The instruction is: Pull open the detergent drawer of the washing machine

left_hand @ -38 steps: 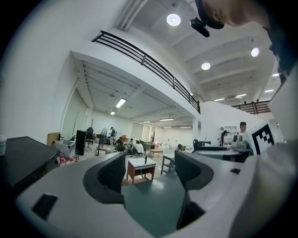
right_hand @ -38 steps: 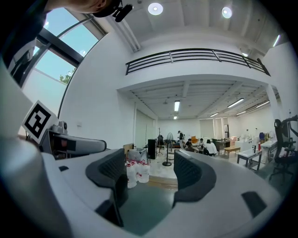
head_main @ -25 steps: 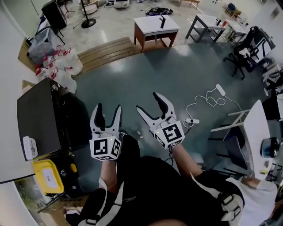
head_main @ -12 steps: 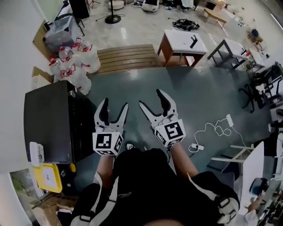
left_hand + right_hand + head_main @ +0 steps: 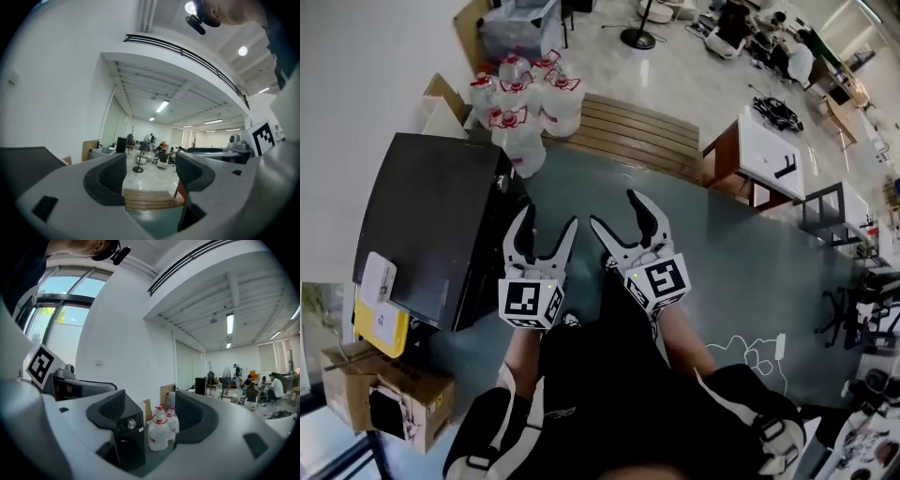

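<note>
The black washing machine (image 5: 431, 225) stands against the wall at the left in the head view, and I see it from above. In the right gripper view its front panel with a silver knob (image 5: 128, 423) shows between the jaws; I cannot make out the detergent drawer. My left gripper (image 5: 547, 225) is open and empty, just right of the machine's front edge. My right gripper (image 5: 619, 214) is open and empty beside it, over the floor. The left gripper (image 5: 150, 176) points past the machine at the wooden platform (image 5: 147, 199). The right gripper (image 5: 150, 416) points at the machine's front.
Several water jugs (image 5: 525, 103) stand behind the machine, also seen as the jugs (image 5: 159, 432). A wooden platform (image 5: 628, 131) lies beyond. A cardboard box (image 5: 380, 394) and a yellow item (image 5: 380, 328) sit near the machine. A white-topped table (image 5: 769, 159) stands at the right.
The view has swung left, so the washing machine now sits larger and closer beside the left gripper. Both grippers stay open, side by side.
</note>
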`<state>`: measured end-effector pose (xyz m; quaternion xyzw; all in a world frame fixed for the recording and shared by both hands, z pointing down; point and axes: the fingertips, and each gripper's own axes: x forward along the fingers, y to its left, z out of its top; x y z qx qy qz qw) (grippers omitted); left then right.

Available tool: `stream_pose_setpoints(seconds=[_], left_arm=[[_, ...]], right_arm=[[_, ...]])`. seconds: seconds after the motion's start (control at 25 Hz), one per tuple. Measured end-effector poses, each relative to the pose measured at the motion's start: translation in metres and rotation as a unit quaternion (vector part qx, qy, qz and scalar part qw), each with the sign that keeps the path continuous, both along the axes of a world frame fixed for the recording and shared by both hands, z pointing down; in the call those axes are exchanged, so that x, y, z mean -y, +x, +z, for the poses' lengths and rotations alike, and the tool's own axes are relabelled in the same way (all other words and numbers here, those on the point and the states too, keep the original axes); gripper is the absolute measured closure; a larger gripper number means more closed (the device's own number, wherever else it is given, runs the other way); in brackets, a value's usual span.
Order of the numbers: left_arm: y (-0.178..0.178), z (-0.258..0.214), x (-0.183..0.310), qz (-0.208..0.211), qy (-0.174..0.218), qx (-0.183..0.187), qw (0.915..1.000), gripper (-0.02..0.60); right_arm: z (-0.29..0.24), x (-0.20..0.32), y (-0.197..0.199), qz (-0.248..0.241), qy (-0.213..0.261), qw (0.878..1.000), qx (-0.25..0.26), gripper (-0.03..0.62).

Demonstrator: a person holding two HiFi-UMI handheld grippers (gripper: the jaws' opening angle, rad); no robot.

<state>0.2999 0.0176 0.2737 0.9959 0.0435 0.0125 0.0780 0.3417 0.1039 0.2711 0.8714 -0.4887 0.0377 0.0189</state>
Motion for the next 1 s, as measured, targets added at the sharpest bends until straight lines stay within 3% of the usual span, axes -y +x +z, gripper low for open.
stream_pose_setpoints(seconds=[0.16,0.32,0.48,0.6,0.72,0.92,1.0], left_arm=[[0.038,0.005,0.039,-0.085,0.003,0.007,0.9963,0.265],[0.066,0.002,0.067,-0.166,-0.002,0.016,0.9861,0.265],[0.076,0.000,0.088,-0.258,-0.005,0.015,0.9660,0.265],[0.065,0.007,0.102,-0.315,0.000,0.019,0.9488,0.265],[0.021,0.016,0.121,-0.389,0.000,0.033,0.9207,0.265],[-0.070,0.022,0.126,-0.524,0.000,0.046,0.8504,0.265],[-0.111,0.022,0.122,-0.561,0.000,0.049,0.8262,0.265]], right_arm=[[0.005,0.045,0.053,-0.084,0.005,0.996,0.007,0.260],[-0.006,0.086,0.095,-0.169,0.004,0.986,0.008,0.260],[-0.006,0.119,0.118,-0.258,0.000,0.966,0.010,0.260],[0.007,0.145,0.112,-0.318,0.000,0.948,0.019,0.260],[0.020,0.183,0.074,-0.395,-0.001,0.918,0.032,0.260],[0.033,0.218,-0.009,-0.523,0.000,0.851,0.045,0.260],[0.036,0.222,-0.049,-0.560,-0.001,0.827,0.047,0.260]])
